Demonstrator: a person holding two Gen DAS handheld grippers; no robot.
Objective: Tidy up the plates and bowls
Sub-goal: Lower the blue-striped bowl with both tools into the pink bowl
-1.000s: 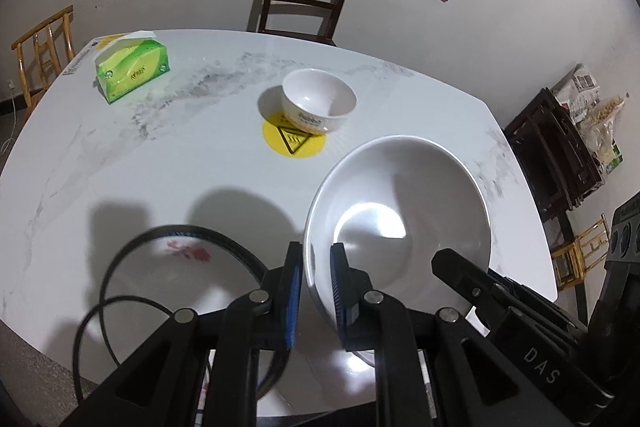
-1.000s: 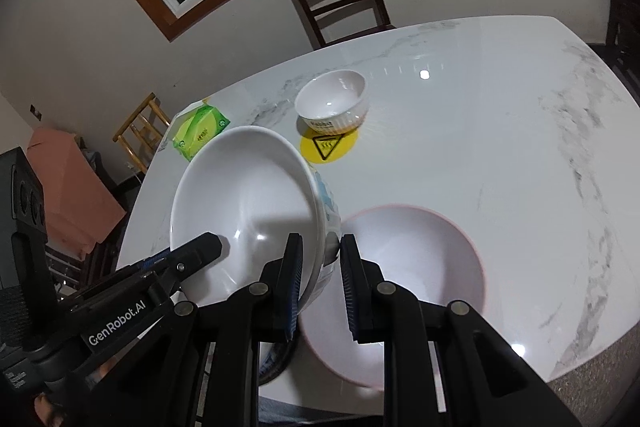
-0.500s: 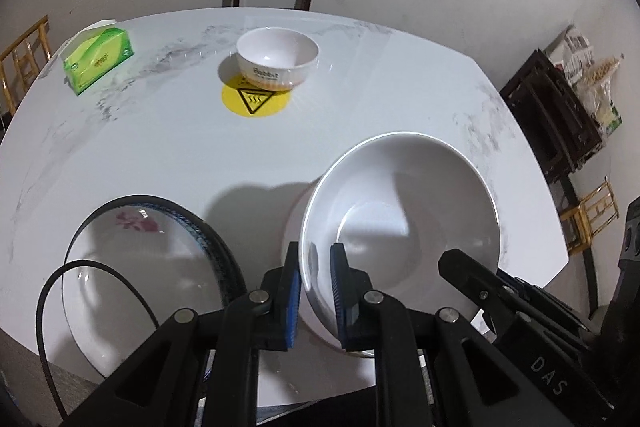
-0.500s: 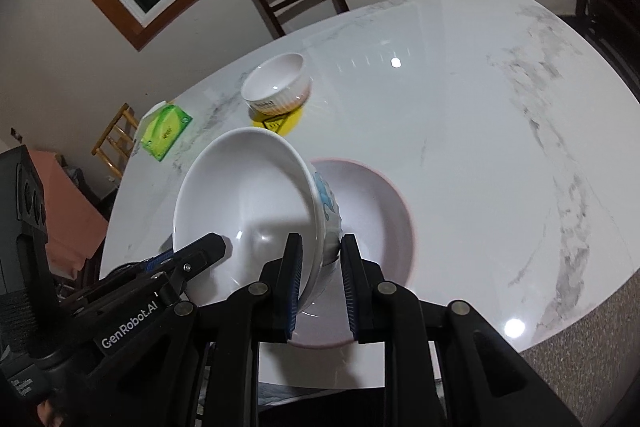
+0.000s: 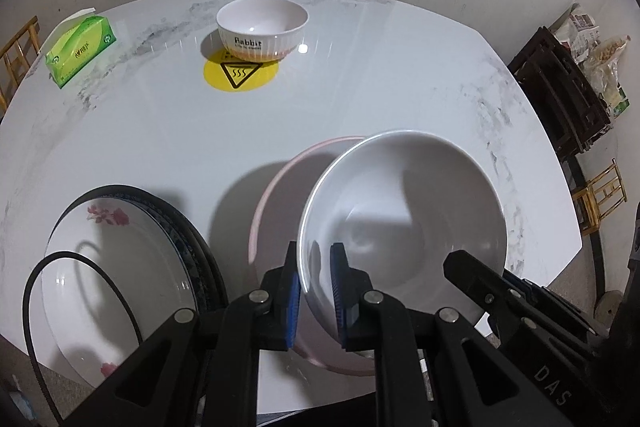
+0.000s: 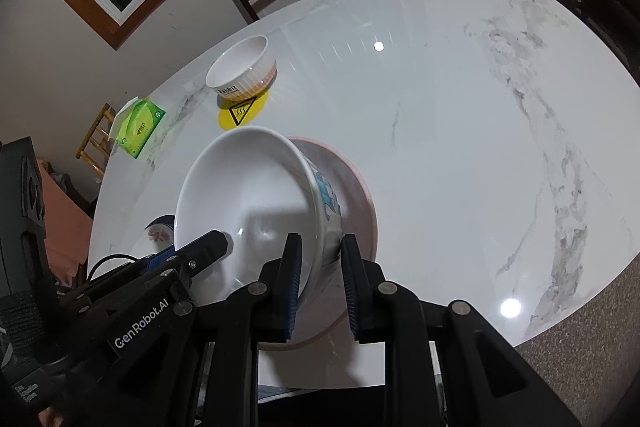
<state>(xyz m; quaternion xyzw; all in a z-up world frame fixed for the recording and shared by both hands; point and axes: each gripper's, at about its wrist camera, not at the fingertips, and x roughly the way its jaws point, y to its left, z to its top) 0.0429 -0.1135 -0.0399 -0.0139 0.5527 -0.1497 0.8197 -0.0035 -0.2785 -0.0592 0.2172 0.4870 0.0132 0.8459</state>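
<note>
Your left gripper (image 5: pixel 315 283) and your right gripper (image 6: pixel 319 273) both have their jaws narrowed onto the rim of the large white ceramic bowl (image 5: pixel 404 211), at opposite sides. That bowl sits tilted low in both frames, directly over the wide pink-rimmed bowl (image 5: pixel 276 203) on the white marble table (image 5: pixel 360 91). A stack of flowered plates (image 5: pixel 116 267) lies lower left. The small ribbed white bowl (image 5: pixel 262 27) stands on a yellow warning sticker (image 5: pixel 240 75), upper centre. A green tissue pack (image 5: pixel 80 49) lies upper left.

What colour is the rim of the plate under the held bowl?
Pale pink rim on the plate, clearest in the left wrist view.
</note>
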